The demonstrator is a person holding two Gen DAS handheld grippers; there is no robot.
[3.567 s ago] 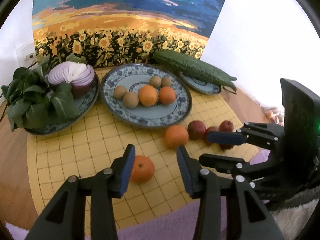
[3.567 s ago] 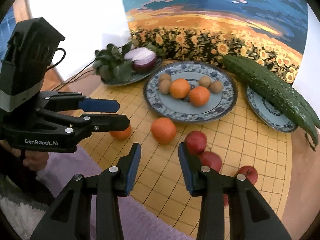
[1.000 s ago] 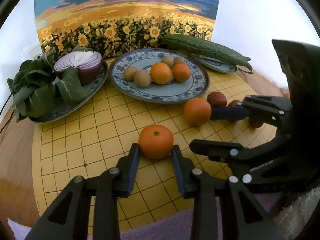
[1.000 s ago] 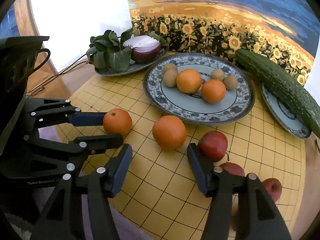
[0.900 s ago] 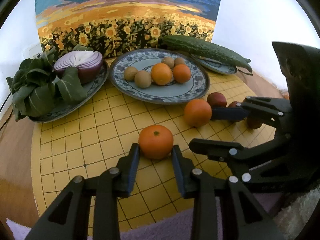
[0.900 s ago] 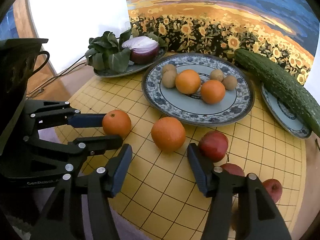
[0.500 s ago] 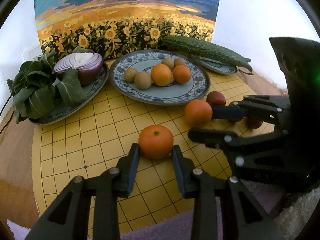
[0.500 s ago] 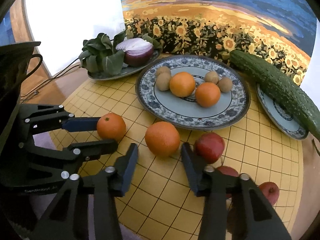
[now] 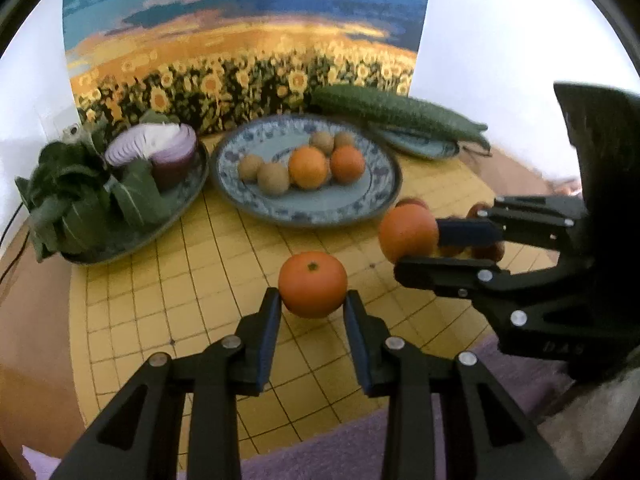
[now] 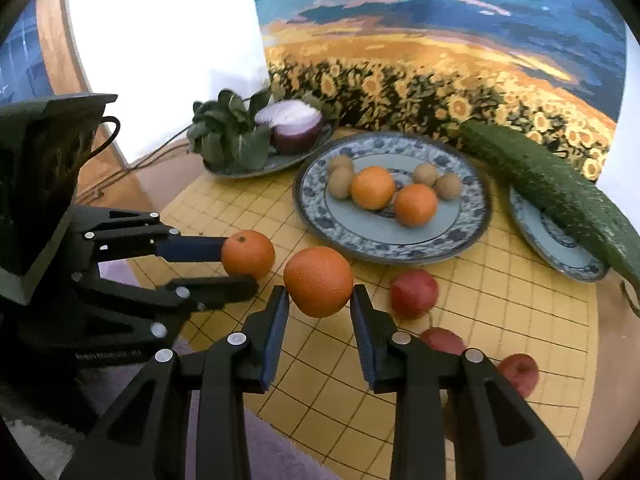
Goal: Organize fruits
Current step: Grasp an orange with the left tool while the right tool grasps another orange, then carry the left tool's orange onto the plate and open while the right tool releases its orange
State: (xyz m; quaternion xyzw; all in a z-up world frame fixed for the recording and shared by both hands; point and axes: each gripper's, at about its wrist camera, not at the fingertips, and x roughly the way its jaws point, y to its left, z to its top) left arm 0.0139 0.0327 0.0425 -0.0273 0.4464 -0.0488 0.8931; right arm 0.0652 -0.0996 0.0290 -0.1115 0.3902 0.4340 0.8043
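Observation:
My left gripper (image 9: 312, 300) is shut on a stemmed orange (image 9: 313, 283) over the yellow grid mat (image 9: 168, 288). My right gripper (image 10: 319, 300) has its jaws closing, and its pads press on a second orange (image 10: 318, 280), held a little above the mat. Each view shows the other gripper side-on: the right gripper (image 9: 416, 250) with its orange (image 9: 406, 232), the left gripper (image 10: 242, 266) with its orange (image 10: 248, 254). Behind them the blue-patterned plate (image 10: 360, 248) carries two oranges and several brown fruits.
Three red fruits (image 10: 413, 293) lie on the mat to the right. A plate of greens and a halved red onion (image 10: 294, 124) stands back left, a cucumber (image 10: 548, 184) on a small plate back right. A sunflower painting (image 10: 420, 80) closes the back; purple cloth lines the front.
The right gripper, wide open around the second orange a second ago, has closed on it and raised it slightly. The left gripper keeps its hold on the stemmed orange, almost still.

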